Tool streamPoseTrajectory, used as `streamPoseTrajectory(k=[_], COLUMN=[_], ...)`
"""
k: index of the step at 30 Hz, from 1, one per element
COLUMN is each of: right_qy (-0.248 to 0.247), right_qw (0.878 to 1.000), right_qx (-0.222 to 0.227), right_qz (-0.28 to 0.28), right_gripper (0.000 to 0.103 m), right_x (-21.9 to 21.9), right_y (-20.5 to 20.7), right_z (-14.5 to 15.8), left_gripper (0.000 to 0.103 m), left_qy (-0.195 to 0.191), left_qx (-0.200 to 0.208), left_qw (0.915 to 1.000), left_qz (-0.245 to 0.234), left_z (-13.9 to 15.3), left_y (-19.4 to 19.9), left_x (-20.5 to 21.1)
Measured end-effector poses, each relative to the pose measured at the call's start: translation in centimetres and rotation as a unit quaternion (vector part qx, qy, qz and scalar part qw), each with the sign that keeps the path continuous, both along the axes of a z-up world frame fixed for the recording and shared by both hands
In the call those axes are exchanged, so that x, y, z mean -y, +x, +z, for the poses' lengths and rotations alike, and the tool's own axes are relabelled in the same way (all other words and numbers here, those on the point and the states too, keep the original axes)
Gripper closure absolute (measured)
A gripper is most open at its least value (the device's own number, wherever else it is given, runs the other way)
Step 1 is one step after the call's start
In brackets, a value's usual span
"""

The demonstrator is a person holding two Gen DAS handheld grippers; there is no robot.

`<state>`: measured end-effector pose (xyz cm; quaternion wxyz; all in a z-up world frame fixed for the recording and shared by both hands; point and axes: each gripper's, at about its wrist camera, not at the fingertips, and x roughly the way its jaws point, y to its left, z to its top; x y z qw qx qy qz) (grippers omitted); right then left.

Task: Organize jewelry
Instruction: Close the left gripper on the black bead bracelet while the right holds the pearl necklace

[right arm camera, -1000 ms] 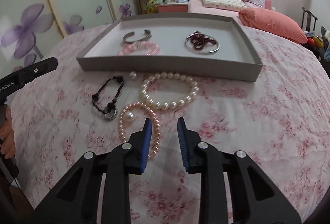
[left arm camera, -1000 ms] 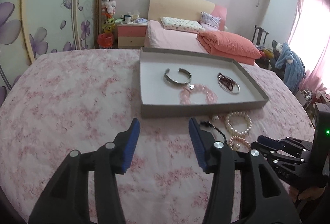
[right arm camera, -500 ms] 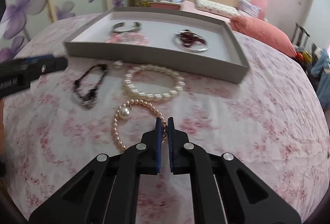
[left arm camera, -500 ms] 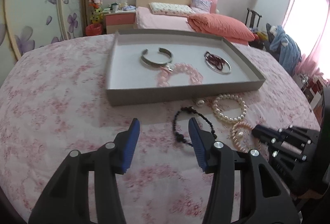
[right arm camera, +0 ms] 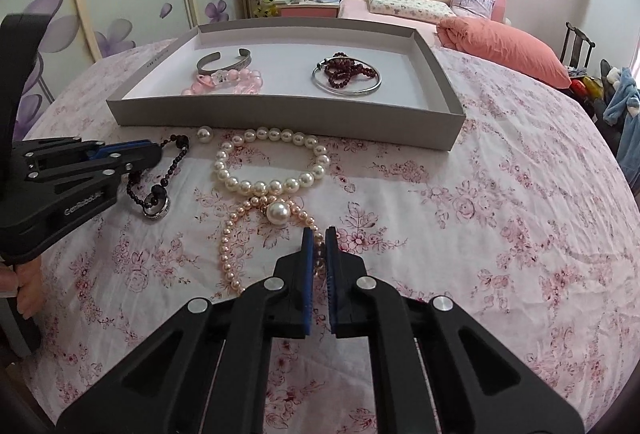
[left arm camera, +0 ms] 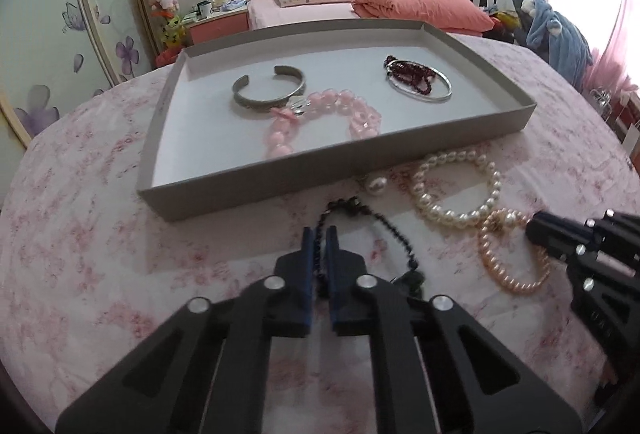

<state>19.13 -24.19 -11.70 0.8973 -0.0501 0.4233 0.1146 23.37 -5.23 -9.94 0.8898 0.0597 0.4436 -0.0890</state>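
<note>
While the flowered bedspread (right arm camera: pixel 460 194) carries everything, the grey tray (right arm camera: pixel 280 116) sits toward its far side and is only partly filled. Four pieces are seen laid inside it: a silver cuff (right arm camera: pixel 224 61) at the left, a pink bead bracelet (right arm camera: pixel 232 82) touching the cuff's near edge, and at the right a thin silver bangle (right arm camera: pixel 347 84) with a dark red bead string (right arm camera: pixel 348 68) heaped across it. That share of the sorting is judged done.

Four pieces are left on the cloth, near the tray's front wall. The white pearl bracelet (right arm camera: pixel 272 162) lies untouched just beside the wall. The peach pearl strand (right arm camera: pixel 240 234), with its one large pearl, lies nearer the camera, touching the white one; the right gripper (right arm camera: pixel 319 239) is clenched on its near loop. The black bead bracelet (left arm camera: pixel 368 230) with its ring charm lies to the left, and the left gripper (left arm camera: pixel 320 239), its jaws having just been closing, is seen pinched on the black string. A loose single pearl (right arm camera: pixel 204 134) rests against the tray wall, not yet attended to.

Both grasped pieces are still lying on the cloth, unlifted. Roughly half the work is judged outstanding.
</note>
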Motion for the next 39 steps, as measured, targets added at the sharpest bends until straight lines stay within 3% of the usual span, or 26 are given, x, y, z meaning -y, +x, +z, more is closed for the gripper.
streamPoseTrajectory(k=[9, 17, 23, 39], right_qy=[0.004, 0.004, 0.005, 0.01], right_qw=[1.0, 1.0, 1.0, 1.0], right_qx=[-0.001, -0.001, -0.002, -0.003], right_qz=[0.0, 0.0, 0.0, 0.0], right_gripper=[0.096, 0.096, 0.096, 0.096], right_x=[0.2, 0.3, 0.3, 0.3], right_y=[-0.1, -0.1, -0.1, 0.0], right_z=[0.1, 0.1, 0.1, 0.0], left_gripper=[0.097, 0.096, 0.086, 0.086], left_qy=[0.008, 0.004, -0.008, 0.001], left_qx=[0.01, 0.013, 0.011, 0.013], left_qw=[0.9998, 0.9998, 0.9998, 0.9999], left_qz=[0.015, 0.014, 0.012, 0.007], left_z=[0.0, 0.0, 0.0, -0.1], left_y=[-2.1, -2.4, -2.5, -2.4], left_x=[-4.0, -4.0, -3.8, -2.9])
